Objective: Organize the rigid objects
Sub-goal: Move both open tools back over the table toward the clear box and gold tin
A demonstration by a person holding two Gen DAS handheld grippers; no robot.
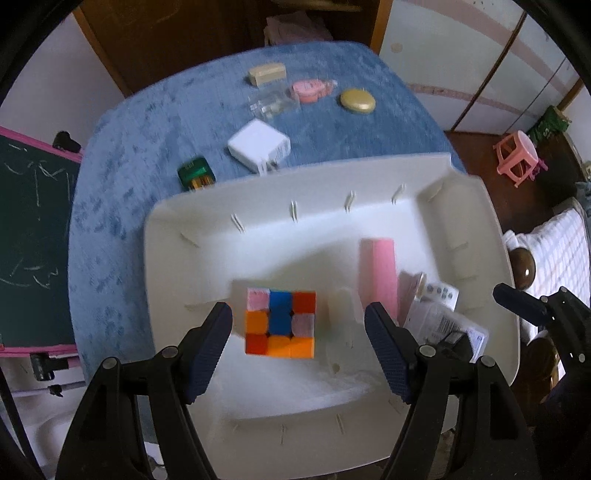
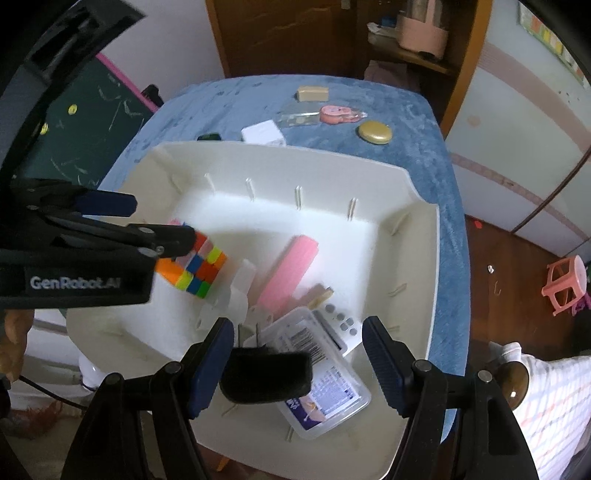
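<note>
Left hand-held gripper [image 1: 299,339] wide, empty, above cube [image 1: 280,323] in bin [image 1: 480,206]; right hand-held gripper [image 2: 297,363] wide above black plug [image 2: 266,376]. White charger [image 1: 258,146] lies far on tabletop [image 1: 140,147], nearer left.

Dim indoor light, soft shadows in the white bin [image 1: 480,206], slight motion blur, strong fisheye bending at edges.

This is a room in a home. A small pink stool [image 1: 517,157] stands on the dark wood floor [image 2: 517,266]. A chalkboard [image 1: 33,236] with a pink edge leans nearby. The desk [image 1: 147,122] wears a soft blue cover, with brown wooden doors [image 2: 288,33] behind it.
</note>
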